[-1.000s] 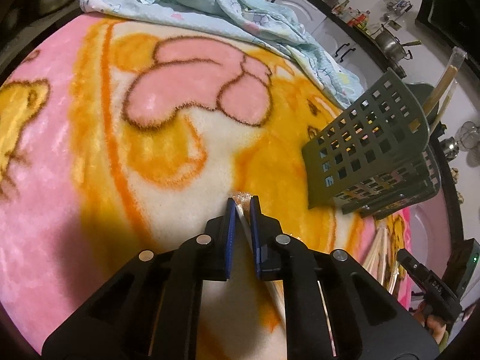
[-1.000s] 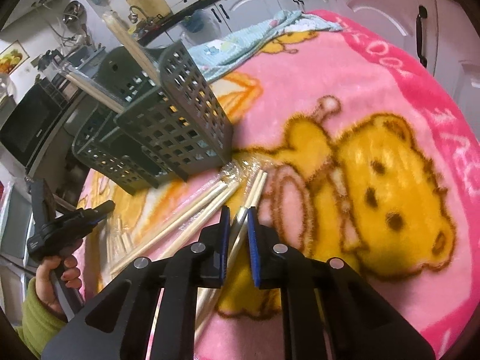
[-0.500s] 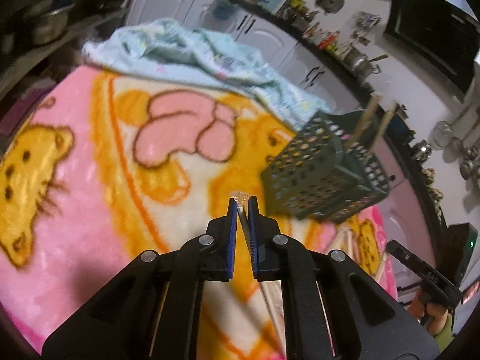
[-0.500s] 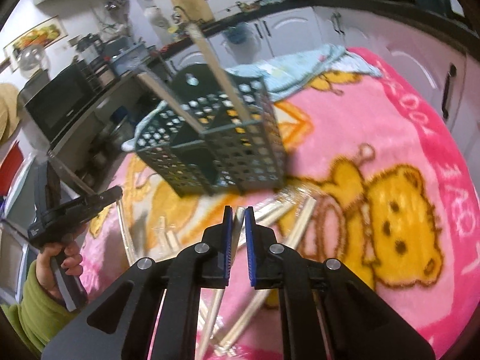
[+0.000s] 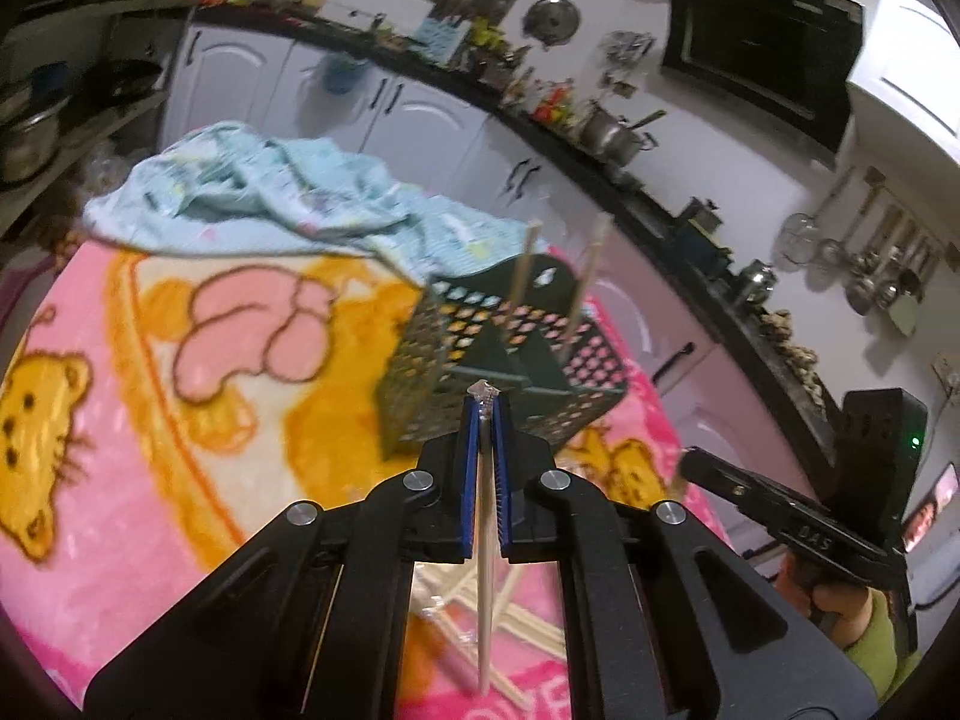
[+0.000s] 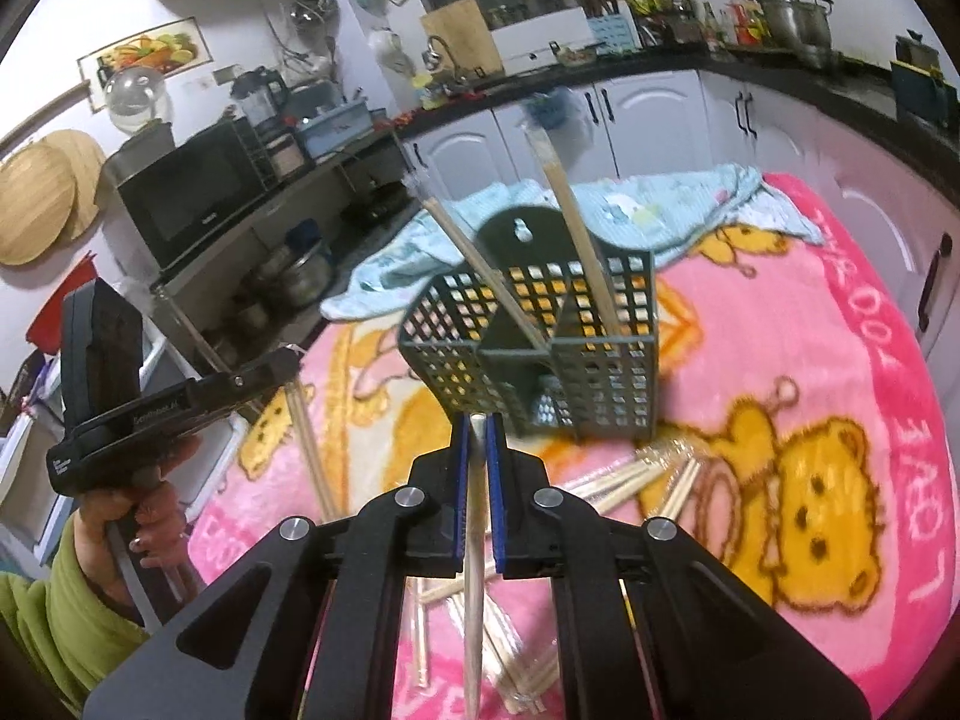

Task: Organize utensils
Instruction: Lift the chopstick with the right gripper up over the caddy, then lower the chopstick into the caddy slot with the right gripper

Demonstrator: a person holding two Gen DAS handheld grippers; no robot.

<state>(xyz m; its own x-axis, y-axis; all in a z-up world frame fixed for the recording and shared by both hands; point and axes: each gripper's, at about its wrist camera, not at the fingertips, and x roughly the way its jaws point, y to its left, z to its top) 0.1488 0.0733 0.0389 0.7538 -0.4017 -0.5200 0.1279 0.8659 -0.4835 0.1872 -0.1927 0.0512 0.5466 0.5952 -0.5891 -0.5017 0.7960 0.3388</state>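
Note:
My left gripper (image 5: pixel 485 414) is shut on a plastic-wrapped wooden chopstick (image 5: pixel 483 570), held above the pink blanket and aimed at the dark green mesh utensil basket (image 5: pixel 420 384). Two chopsticks (image 5: pixel 521 267) stand in that basket. My right gripper (image 6: pixel 474 423) grips another chopstick (image 6: pixel 473 570), its jaws closing the last bit with the pads pressed on it, just in front of the basket (image 6: pixel 606 372). Loose wrapped chopsticks (image 6: pixel 636 474) lie on the blanket below the basket. In the right wrist view the left gripper (image 6: pixel 288 363) shows at the left, held by a hand in a green sleeve.
A pink cartoon blanket (image 5: pixel 150 420) covers the table, with a crumpled light blue cloth (image 5: pixel 270 204) at its far edge. White kitchen cabinets (image 6: pixel 648 114) and a crowded counter run behind. A microwave (image 6: pixel 192 192) stands at the left.
Both grippers have risen from the blanket with their chopsticks and tilted up. The basket now sits straight ahead of each, and more of the kitchen shows.

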